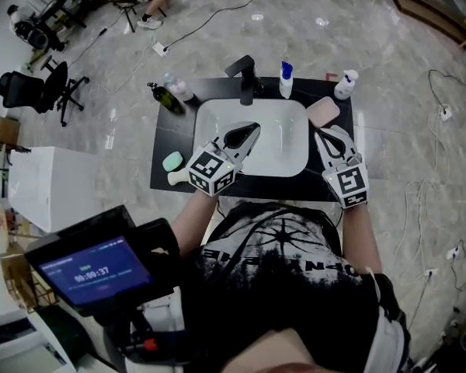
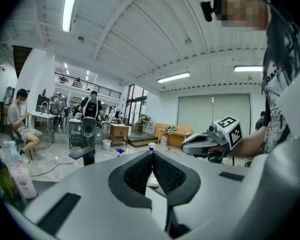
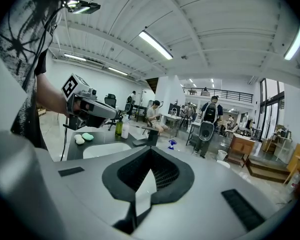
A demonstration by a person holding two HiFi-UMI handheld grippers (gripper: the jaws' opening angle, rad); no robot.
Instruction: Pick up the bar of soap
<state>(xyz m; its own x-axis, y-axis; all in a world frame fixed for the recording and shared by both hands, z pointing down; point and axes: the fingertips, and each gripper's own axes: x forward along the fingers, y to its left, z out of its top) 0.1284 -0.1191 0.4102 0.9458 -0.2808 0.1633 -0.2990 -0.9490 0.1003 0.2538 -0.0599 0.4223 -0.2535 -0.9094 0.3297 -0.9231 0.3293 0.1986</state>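
Bench: a black bench (image 1: 161, 179) carries a white sink (image 1: 295, 162), with a black faucet (image 1: 247, 80) at the back rim.
Head view, surroundings: a dark green bottle (image 1: 165, 98) and a clear bottle (image 1: 179, 89) stand back left. A blue-capped bottle (image 1: 286, 80) and a white spray bottle (image 1: 344, 85) stand back right. A pink pad (image 1: 323, 111) lies at the sink's right back corner.
Head view, soap: the green bar of soap (image 1: 172, 161) lies flat on the bench left of the sink. The white bar of soap (image 1: 179, 178) lies just beside it, nearer the person.
Head view, obstruction: the left gripper (image 1: 251, 130) hangs over the sink's left part, its marker cube close beside the white bar. The right gripper (image 1: 326, 136) is at the sink's right edge, well apart from both bars.
Left gripper view: the jaws are closed pad to pad and hold nothing. The right gripper shows side-on, with a seated person (image 2: 20, 119) far left.
Right gripper view: the jaws are pressed together and empty. Both bars show under the left gripper; the green one is rounded, smooth and mint-coloured.
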